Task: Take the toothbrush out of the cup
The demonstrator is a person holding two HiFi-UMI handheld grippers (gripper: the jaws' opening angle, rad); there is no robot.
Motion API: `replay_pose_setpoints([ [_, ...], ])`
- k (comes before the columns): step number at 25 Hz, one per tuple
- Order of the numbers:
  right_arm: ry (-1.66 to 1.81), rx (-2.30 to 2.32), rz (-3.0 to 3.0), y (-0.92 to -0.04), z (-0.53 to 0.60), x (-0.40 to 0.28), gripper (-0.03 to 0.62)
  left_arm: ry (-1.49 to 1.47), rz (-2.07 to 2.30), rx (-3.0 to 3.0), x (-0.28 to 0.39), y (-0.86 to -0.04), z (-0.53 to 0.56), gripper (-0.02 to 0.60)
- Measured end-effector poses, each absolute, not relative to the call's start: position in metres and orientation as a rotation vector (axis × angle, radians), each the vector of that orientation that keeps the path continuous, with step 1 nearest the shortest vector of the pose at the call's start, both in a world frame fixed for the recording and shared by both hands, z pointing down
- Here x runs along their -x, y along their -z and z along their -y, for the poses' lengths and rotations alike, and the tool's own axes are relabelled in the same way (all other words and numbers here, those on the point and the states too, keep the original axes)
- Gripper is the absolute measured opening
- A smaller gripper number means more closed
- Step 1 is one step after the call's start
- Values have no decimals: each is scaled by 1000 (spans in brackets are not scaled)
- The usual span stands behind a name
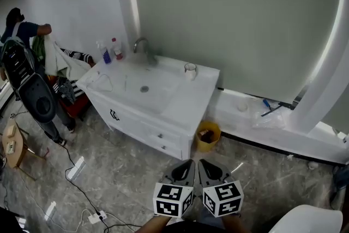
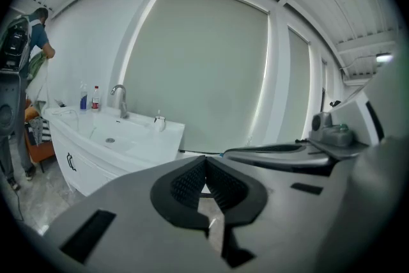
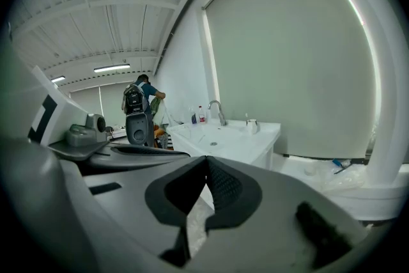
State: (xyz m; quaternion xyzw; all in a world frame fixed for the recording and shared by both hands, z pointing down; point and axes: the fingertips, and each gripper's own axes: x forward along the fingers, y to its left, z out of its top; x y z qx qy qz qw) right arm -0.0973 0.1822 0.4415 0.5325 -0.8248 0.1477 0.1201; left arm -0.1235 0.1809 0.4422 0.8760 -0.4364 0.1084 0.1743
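A small white cup (image 1: 190, 70) with a toothbrush in it stands on the back right of a white sink cabinet (image 1: 185, 112). The cup (image 2: 158, 123) shows small in the left gripper view, and the cup (image 3: 252, 126) is also far off in the right gripper view. Both grippers are held low at the bottom of the head view, well short of the cabinet. My left gripper (image 1: 190, 163) is shut with nothing in it. Beside it my right gripper (image 1: 202, 163) is shut and empty too.
A faucet (image 1: 143, 47) and two bottles (image 1: 110, 51) stand at the basin's back. A yellow bin (image 1: 207, 136) sits on the floor right of the cabinet. A person (image 1: 27, 35) and a dark machine (image 1: 30, 84) are at the left. Cables (image 1: 82, 193) lie on the floor.
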Motion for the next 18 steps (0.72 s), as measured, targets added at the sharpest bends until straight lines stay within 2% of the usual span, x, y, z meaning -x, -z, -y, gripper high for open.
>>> replay_pose_setpoints([
  [18,-453,-1446,2504,-440,-86,30,11,-342,1370,-2432,59,-437,-88,9],
])
